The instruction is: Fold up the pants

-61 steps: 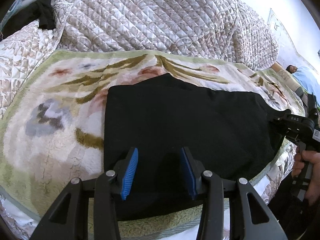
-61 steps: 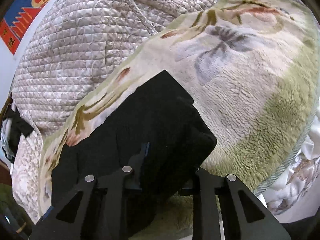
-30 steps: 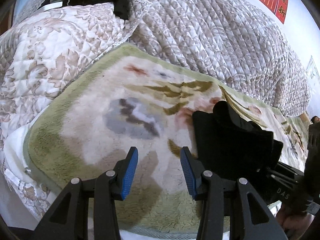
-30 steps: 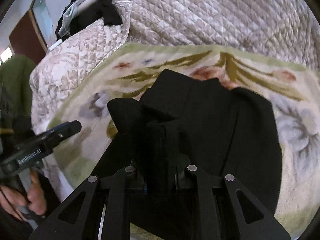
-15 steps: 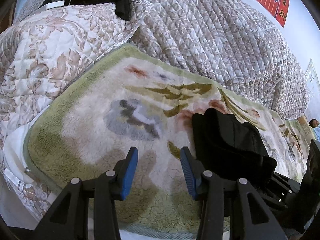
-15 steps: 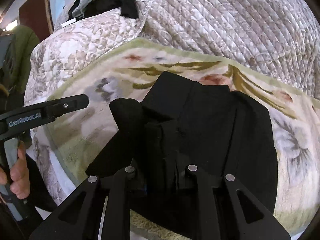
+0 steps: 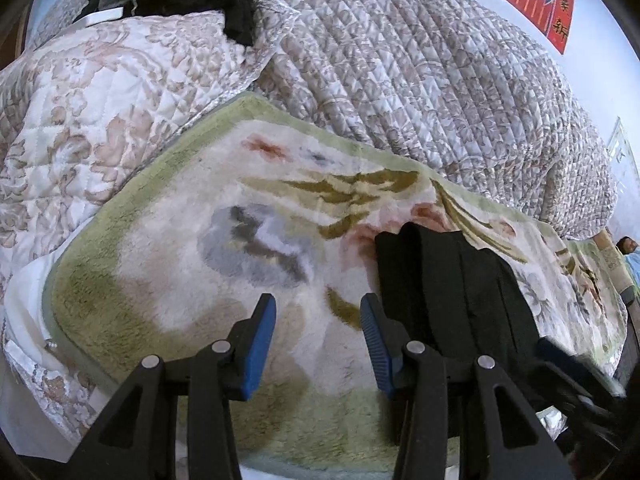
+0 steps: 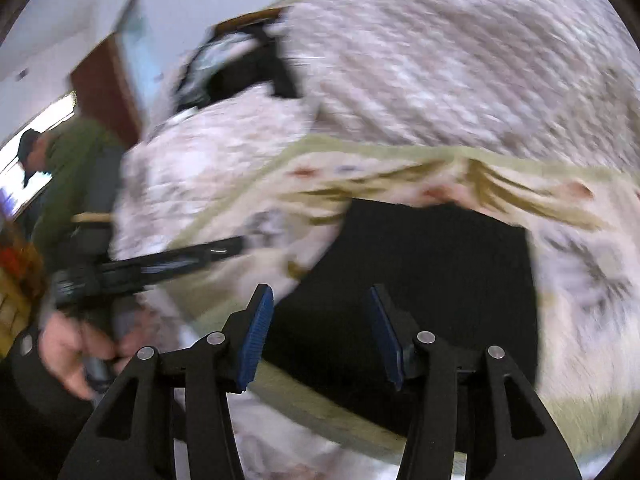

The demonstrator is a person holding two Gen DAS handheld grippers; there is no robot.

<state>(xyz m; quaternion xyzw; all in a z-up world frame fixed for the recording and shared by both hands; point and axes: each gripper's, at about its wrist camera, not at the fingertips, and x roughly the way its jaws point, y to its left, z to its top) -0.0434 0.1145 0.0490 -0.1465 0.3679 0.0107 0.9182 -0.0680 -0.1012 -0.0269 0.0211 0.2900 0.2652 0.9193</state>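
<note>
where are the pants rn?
Folded black pants lie on the floral fleece blanket, right of the open left claw in the left wrist view; in the right wrist view they sit just ahead of the open right claw.

Matt black cloth pants (image 7: 452, 280), fluffy pile blanket (image 7: 180, 264), quilted stitched bedspread (image 7: 420, 80)

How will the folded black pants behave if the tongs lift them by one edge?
Likely floppy: the black pants lie in soft, rounded layers, so the fold would probably sag open. Probably light, thin fabric. The fleece blanket underneath looks grippy, so a push may bunch them rather than slide.
</note>
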